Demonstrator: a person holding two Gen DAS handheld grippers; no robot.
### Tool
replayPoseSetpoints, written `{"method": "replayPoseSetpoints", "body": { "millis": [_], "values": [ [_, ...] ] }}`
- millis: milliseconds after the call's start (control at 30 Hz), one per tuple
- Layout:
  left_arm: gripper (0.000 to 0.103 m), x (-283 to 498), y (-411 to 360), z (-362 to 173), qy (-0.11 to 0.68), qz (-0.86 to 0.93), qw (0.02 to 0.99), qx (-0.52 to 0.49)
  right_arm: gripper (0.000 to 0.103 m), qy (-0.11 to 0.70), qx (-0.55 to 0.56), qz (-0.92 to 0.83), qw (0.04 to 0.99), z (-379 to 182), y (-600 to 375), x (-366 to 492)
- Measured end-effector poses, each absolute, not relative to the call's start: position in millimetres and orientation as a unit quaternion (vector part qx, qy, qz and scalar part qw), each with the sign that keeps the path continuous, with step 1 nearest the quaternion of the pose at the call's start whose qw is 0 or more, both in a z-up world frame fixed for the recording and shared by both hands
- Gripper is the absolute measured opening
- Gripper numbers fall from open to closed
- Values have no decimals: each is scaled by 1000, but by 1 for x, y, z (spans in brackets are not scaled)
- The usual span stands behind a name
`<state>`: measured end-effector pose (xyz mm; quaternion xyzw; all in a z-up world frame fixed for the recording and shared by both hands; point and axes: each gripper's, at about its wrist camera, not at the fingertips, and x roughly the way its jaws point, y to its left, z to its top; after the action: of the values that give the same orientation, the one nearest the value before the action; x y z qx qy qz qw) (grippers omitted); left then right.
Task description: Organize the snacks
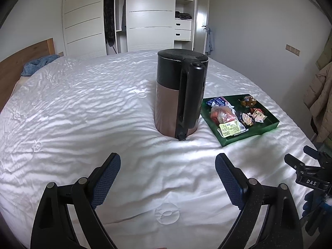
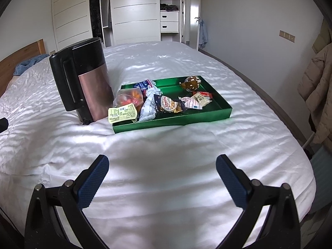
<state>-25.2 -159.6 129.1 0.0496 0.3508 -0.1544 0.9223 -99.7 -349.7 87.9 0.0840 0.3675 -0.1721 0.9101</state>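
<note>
From the left wrist view, our left claw is spread wide and empty above the white quilted bed. The shallow green rectangular tray of wrapped snacks lies ahead and well to the right, partly cut off by the tall copper-and-black kettle just beside it.

From the right wrist view, our right claw is also spread and empty, and the tray sits almost straight ahead, its long axis running left to right. We judge the right hand the nearer. The snacks overlap at the tray's left end, so their count is unclear.
</note>
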Motion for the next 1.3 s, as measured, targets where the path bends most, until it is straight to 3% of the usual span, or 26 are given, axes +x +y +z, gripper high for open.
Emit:
{"method": "replayPoseSetpoints", "body": {
  "millis": [1300],
  "values": [
    [90, -15, -160, 101, 393, -152, 902, 90, 103, 370, 59, -159, 914, 81, -350, -98]
  ]
}}
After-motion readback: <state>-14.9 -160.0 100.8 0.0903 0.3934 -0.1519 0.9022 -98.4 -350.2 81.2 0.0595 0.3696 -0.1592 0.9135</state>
